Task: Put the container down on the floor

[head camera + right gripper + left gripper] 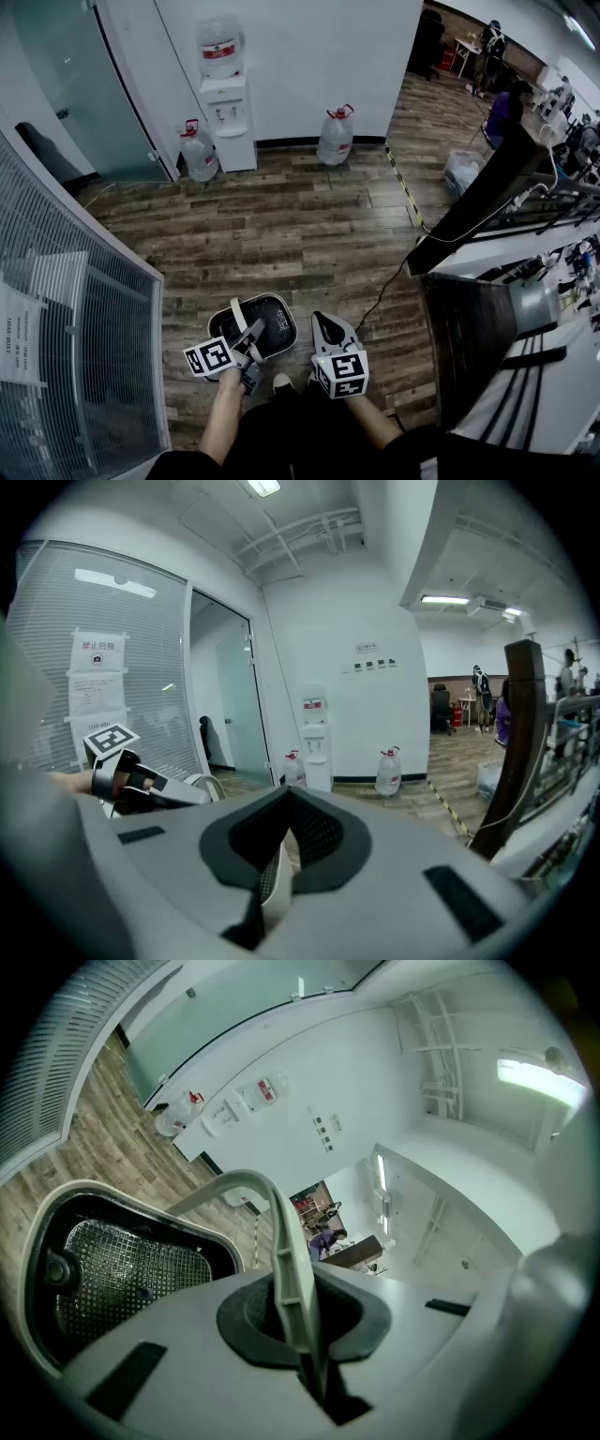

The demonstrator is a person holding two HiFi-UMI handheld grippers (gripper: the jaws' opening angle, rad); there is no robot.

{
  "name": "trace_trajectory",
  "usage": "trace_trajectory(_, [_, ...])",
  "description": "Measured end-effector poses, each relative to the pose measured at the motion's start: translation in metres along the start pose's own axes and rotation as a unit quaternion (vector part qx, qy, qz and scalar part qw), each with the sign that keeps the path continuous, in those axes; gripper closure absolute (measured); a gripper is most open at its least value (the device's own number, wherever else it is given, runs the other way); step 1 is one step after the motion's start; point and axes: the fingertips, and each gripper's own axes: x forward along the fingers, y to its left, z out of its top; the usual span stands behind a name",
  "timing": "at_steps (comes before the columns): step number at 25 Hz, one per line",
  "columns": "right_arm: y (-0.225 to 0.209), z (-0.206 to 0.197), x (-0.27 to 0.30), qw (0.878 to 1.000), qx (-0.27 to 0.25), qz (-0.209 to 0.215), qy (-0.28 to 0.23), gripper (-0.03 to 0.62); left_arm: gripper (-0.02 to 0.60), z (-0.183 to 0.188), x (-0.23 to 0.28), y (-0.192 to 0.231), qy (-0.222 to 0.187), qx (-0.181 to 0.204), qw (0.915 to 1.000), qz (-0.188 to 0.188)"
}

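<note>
The container (274, 330) is a black bucket with a pale rim and a metal mesh basket (122, 1265) inside. Its thin pale handle (281, 1241) arches up from the rim. My left gripper (251, 337) is shut on that handle, and the handle runs straight between the pads (305, 1335). Whether the container rests on the wooden floor or hangs just above it, I cannot tell. My right gripper (325, 330) is just right of the container, apart from it, jaws together with nothing in them (272, 883). The right gripper view shows the left gripper (131, 782) at its left.
A water dispenser (225, 94) stands at the far wall, with water jugs (199, 150) (336, 136) on either side. A glass partition with blinds (75, 366) runs along the left. A dark desk (487, 197) and a floor cable (389, 281) lie on the right.
</note>
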Motion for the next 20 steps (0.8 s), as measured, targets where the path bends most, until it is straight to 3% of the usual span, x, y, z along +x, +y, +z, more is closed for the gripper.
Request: trace_trajectory(20, [-0.014,-0.010,-0.008,1.000,0.014,0.015,0.002,0.582,0.565,-0.019,0.010,-0.005,-0.008,-0.013,0.9998,0.012])
